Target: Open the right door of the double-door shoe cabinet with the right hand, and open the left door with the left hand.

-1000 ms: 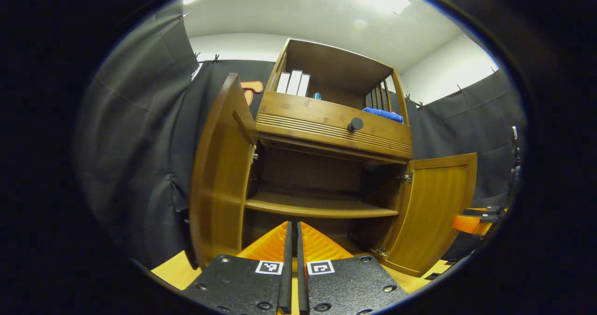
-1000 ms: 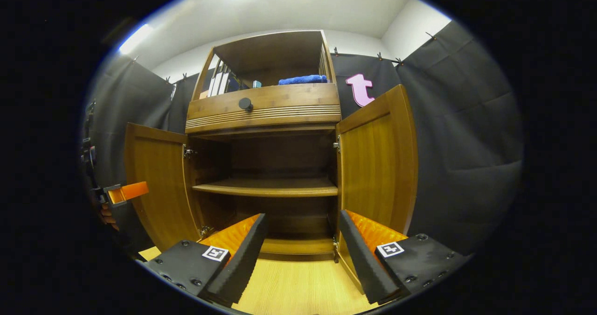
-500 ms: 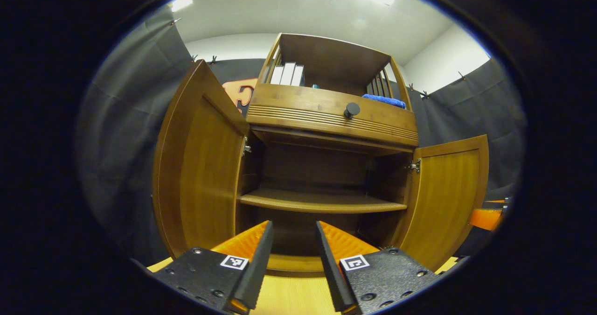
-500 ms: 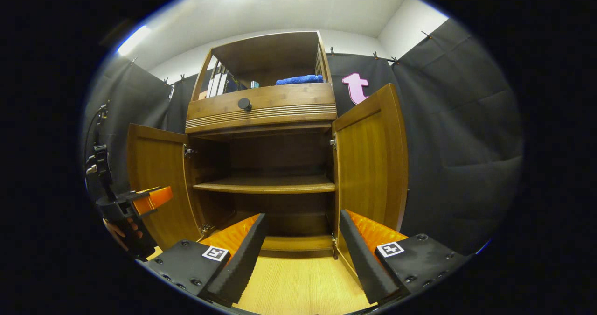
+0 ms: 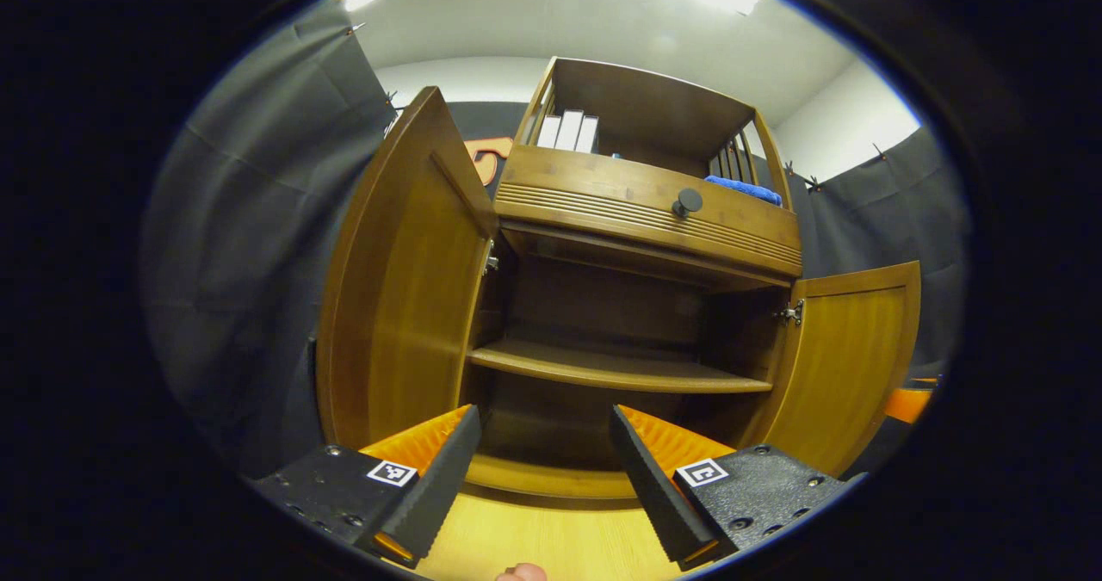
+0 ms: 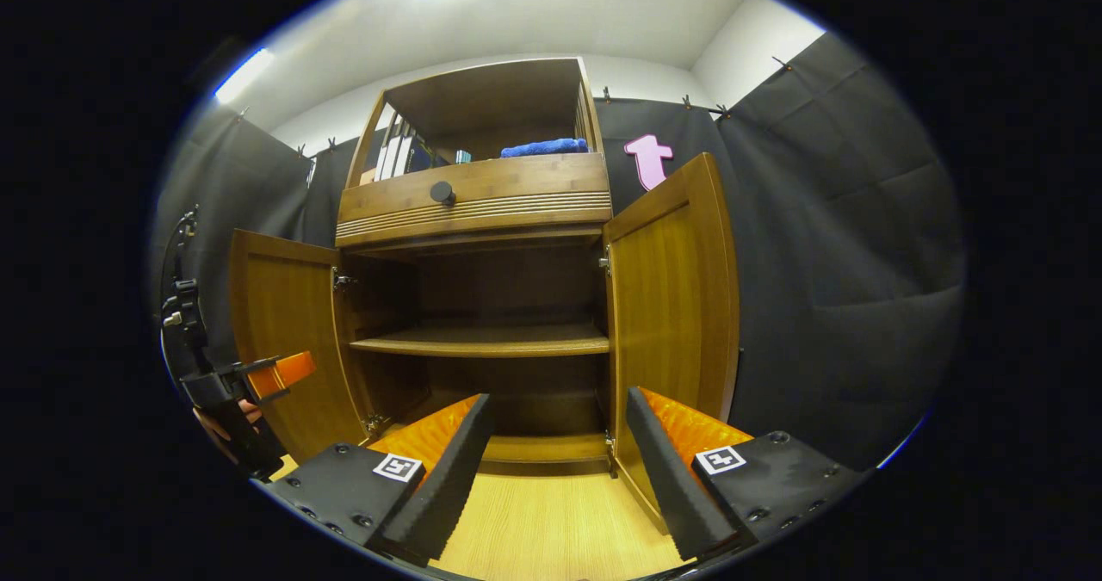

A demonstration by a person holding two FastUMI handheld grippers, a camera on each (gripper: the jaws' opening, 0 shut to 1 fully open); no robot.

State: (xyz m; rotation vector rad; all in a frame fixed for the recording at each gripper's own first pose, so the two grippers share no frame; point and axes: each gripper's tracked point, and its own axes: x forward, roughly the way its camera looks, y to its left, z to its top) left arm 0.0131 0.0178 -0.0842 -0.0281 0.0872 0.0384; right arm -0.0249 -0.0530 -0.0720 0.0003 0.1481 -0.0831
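While both doors hang swung out, the shoe cabinet fills mid-frame: left door at centre left, right door at centre right. My left gripper and right gripper gape apart at bottom centre, holding nothing.

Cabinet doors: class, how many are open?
2. The left door stands swung out on the cabinet's left side, the right door on its right. The drawer above them is shut.
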